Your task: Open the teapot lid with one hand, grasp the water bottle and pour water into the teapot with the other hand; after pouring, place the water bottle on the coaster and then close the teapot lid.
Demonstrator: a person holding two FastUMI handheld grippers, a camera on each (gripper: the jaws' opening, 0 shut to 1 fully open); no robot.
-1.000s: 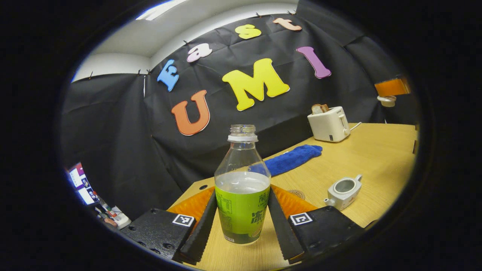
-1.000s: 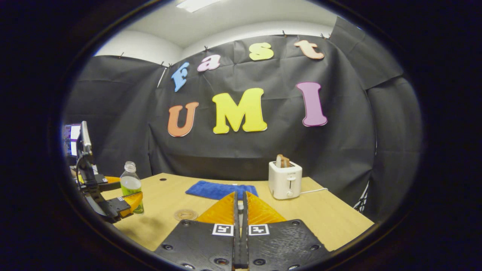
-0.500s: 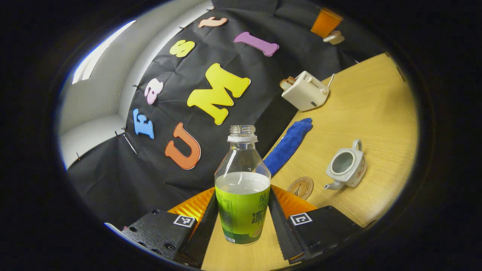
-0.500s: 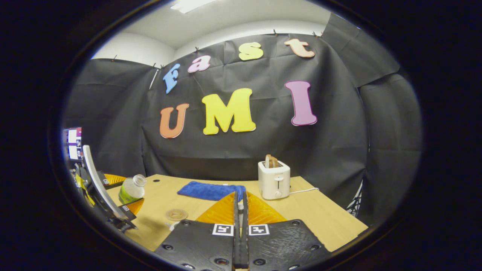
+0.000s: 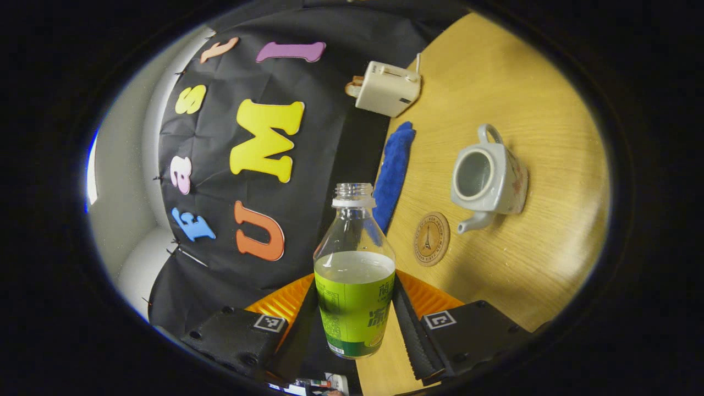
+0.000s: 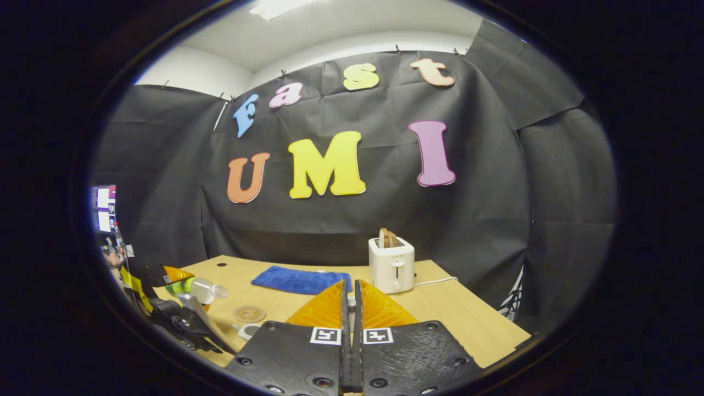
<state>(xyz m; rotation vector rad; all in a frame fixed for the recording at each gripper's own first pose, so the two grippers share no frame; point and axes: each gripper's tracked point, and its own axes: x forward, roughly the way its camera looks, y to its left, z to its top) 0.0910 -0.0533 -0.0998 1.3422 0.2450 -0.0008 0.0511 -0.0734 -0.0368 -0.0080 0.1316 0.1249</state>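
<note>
Clear plastic with a green label, the water bottle point(image 5: 354, 269) sits clamped between both fingers of the left gripper point(image 5: 354, 324), uncapped and roughly half full. In the right gripper view the same bottle point(image 6: 199, 287) lies nearly on its side above the table point(image 6: 456, 308), neck pointing toward the teapot. The teapot point(image 5: 487, 179) stands lidless on the wood, its open mouth plain to see, with the coaster point(image 5: 431, 238) just beside its spout and the blue cloth point(image 5: 391, 173) and the toaster point(image 5: 386, 88) farther off beyond the coaster. The right gripper point(image 6: 350, 308) shows its fingers pressed close together; something pale sits between them, probably the lid, though I cannot tell for sure. The step in hand looks like the tilt into the pour, with no water visibly leaving the neck. Next, the bottle's mouth needs to come right over the teapot's opening before it tips further, or water will land on the table.
</note>
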